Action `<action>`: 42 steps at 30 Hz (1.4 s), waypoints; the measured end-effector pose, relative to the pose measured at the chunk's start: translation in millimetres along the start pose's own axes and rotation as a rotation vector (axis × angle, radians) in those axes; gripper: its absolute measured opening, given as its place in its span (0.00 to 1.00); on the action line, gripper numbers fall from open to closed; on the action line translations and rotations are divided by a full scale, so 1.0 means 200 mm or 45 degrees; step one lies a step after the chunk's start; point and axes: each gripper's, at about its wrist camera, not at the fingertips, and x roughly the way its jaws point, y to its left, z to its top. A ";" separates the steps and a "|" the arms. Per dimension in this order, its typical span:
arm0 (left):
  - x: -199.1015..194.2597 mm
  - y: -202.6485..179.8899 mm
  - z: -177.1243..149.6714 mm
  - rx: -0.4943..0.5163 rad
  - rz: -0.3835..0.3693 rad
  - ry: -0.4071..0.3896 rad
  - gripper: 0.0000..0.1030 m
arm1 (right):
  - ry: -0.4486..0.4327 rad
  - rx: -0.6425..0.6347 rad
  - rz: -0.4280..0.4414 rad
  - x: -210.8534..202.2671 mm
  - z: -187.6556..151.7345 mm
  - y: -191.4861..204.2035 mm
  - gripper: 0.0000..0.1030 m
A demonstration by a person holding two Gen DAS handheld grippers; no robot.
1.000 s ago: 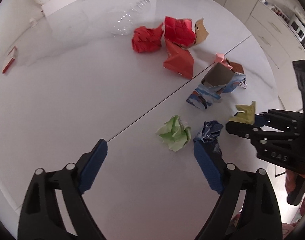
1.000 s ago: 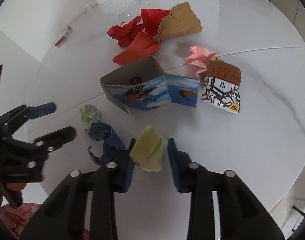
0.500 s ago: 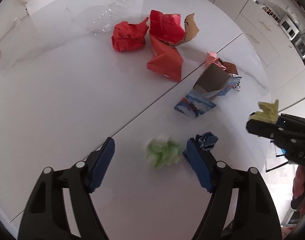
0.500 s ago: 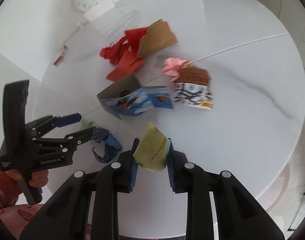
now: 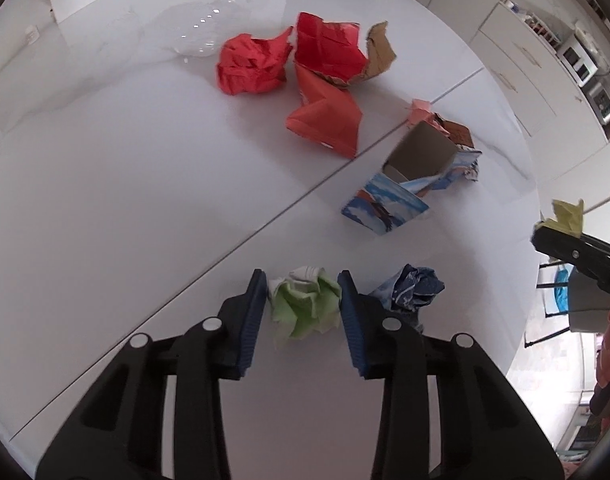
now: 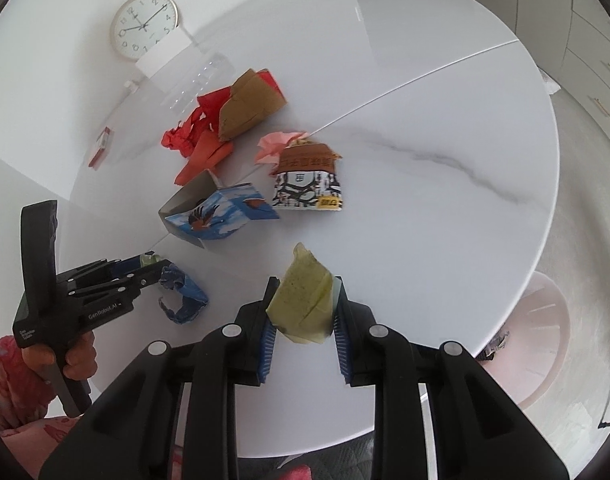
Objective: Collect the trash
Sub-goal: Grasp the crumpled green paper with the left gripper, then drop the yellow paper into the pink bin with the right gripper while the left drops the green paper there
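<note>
left wrist view: the left gripper (image 5: pixel 301 312) points steeply down at the white table (image 5: pixel 105 200), its jaws just drawn in around the green paper ball (image 5: pixel 305 304), pads at its two sides, the blue crumpled paper (image 5: pixel 413 288) just right and bare tabletop to the left. right wrist view: the right gripper (image 6: pixel 303 312) is clamped on the yellow-green wad (image 6: pixel 303 296), long axis pointing away, lifted near the table's near edge above bare marble.
</note>
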 end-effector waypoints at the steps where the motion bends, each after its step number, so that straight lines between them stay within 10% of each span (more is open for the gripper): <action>1: -0.01 0.00 0.00 -0.002 0.007 -0.003 0.35 | -0.003 0.003 -0.002 -0.01 0.00 -0.01 0.25; 16: -0.45 -0.36 0.12 0.086 -0.034 -0.164 0.34 | -0.105 0.332 -0.241 -0.31 -0.26 -0.69 0.25; 29: -0.10 -1.29 0.07 0.463 -0.176 0.037 0.34 | 0.234 0.562 -0.243 0.41 -0.64 -1.44 0.29; 36: 0.07 -1.55 0.03 0.541 -0.156 0.112 0.34 | 0.248 0.578 -0.232 0.44 -0.69 -1.52 0.66; 42: 0.22 -1.73 0.01 0.629 -0.178 0.178 0.35 | 0.055 0.655 -0.356 -0.03 -0.74 -1.51 0.85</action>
